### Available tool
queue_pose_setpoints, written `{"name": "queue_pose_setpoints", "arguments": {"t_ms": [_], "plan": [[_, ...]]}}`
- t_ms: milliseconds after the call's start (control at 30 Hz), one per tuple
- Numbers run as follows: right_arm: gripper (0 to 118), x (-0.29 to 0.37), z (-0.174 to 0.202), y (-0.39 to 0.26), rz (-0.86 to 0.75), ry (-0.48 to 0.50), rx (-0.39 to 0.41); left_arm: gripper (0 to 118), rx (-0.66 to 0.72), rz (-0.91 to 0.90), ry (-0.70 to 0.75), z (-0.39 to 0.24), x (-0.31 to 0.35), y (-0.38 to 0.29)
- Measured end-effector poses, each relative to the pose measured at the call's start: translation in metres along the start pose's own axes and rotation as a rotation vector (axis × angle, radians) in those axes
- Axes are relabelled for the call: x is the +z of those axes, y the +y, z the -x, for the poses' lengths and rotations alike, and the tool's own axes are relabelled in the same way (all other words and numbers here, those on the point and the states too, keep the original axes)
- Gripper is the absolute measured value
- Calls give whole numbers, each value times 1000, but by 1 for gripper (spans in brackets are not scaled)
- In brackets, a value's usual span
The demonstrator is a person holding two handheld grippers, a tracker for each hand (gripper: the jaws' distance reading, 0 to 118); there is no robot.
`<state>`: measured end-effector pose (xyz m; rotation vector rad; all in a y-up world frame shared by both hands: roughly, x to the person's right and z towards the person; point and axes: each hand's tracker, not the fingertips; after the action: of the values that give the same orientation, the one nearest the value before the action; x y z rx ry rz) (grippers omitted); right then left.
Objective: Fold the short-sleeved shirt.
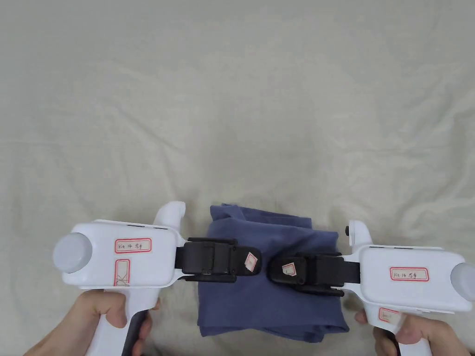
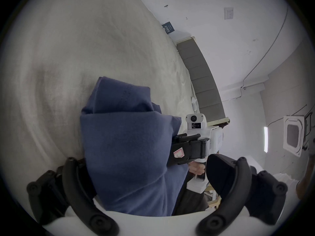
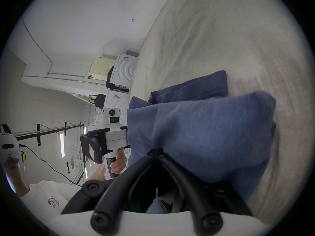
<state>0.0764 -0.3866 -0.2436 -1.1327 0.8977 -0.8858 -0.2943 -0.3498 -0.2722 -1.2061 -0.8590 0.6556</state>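
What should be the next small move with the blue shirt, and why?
Probably draw both grippers back off the shirt. It already lies as a compact folded rectangle on the bed sheet, and the left gripper, jaws spread, and the right gripper are over its middle.

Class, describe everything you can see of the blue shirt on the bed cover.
The blue shirt is soft, matte knit fabric, folded into a compact, roughly square stack of layers. A stitched hem shows at one edge. It lies on the pale bed cover. The left gripper and right gripper are over its middle from opposite sides; whether they touch it is unclear.
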Motion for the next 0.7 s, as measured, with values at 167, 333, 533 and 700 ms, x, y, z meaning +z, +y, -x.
{"name": "queue_pose_setpoints", "arguments": {"t_ms": [167, 333, 533, 700], "plan": [[0, 1, 2, 0, 4, 7, 5, 30, 27, 3, 37, 25, 4, -2], [0, 5, 10, 1, 4, -27, 4, 30, 31, 8, 51, 15, 2, -1], [0, 30, 42, -5, -2, -114, 73, 30, 33, -28, 64, -25, 34, 2], [0, 62, 70, -6, -79, -153, 127, 30, 58, -126, 142, 8, 115, 19]]}}
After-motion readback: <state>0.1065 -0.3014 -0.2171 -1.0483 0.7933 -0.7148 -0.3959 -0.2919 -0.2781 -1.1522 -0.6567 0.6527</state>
